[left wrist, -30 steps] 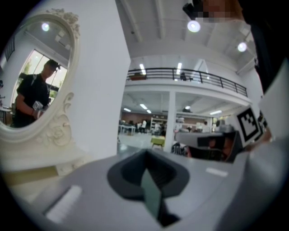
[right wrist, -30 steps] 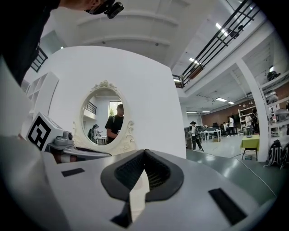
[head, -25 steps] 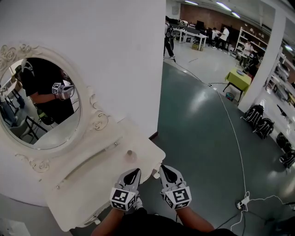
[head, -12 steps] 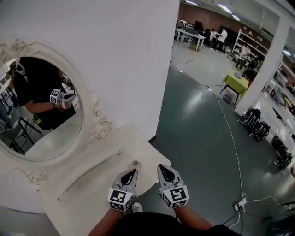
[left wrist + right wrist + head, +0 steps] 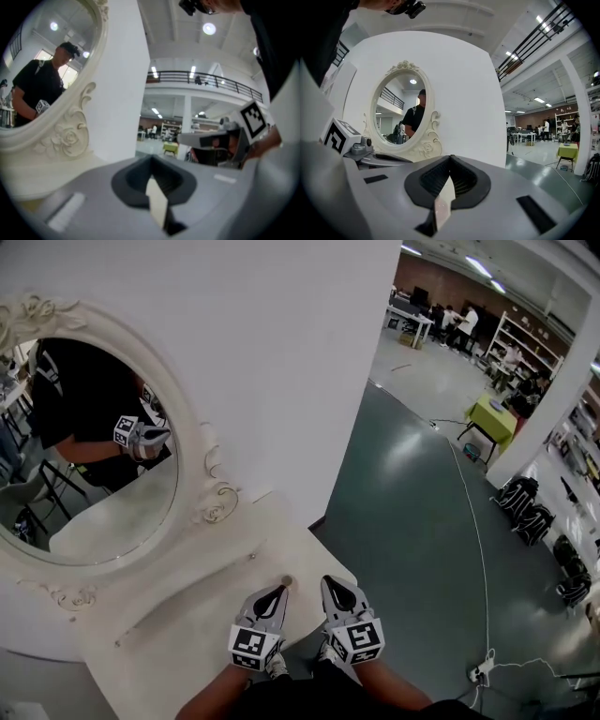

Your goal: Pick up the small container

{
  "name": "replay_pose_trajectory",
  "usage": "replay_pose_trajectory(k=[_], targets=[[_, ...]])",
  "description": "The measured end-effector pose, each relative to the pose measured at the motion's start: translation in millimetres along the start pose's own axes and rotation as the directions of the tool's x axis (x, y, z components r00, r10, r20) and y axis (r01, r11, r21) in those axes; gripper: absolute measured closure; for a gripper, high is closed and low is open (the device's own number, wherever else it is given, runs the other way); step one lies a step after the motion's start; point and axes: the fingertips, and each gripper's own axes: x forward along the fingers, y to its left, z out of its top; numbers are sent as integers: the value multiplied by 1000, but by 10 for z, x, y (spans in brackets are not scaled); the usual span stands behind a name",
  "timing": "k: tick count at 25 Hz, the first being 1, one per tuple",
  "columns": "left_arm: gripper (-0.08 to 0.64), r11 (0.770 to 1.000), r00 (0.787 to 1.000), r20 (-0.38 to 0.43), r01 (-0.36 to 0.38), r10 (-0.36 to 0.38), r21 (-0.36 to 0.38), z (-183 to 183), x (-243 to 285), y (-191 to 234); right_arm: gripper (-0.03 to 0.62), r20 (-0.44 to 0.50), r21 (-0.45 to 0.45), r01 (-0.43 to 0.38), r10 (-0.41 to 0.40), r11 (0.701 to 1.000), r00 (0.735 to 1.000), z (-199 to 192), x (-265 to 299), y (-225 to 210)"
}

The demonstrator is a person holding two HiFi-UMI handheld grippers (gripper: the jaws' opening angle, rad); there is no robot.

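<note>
The small container (image 5: 287, 580) is a low beige cylinder near the front right corner of the white vanity table (image 5: 178, 638). My left gripper (image 5: 278, 592) is shut and empty, its tip just below and left of the container. In the left gripper view the left gripper (image 5: 151, 161) points past the mirror's carved frame (image 5: 65, 138), and the container is hidden behind the jaws. My right gripper (image 5: 331, 584) is shut and empty, hanging off the table's right corner. The right gripper view shows the right gripper (image 5: 450, 160) with its jaws meeting, facing the mirror and wall.
An oval mirror (image 5: 84, 474) in an ornate white frame stands on the table against a white wall (image 5: 281, 362). Grey floor lies to the right, crossed by a white cable (image 5: 478, 549). A green table (image 5: 494, 414) and black bags (image 5: 523, 504) stand farther off.
Both grippers have moved forward toward the table together. The container, well ahead of the left gripper a second ago, now sits right by its tip. Both stay shut.
</note>
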Motion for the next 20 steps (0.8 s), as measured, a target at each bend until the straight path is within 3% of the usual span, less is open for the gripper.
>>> replay_pose_trajectory(k=[9,20], targets=[[552,999,998,-40,-48,48,0,-157,158,-71,586,-23,3,-79,79,997,997,-134,182,-85],[552,992,980,-153,-130,128,0,-743,273,-29,586,-82,58,-109,113,992,990,-546,177,-255]])
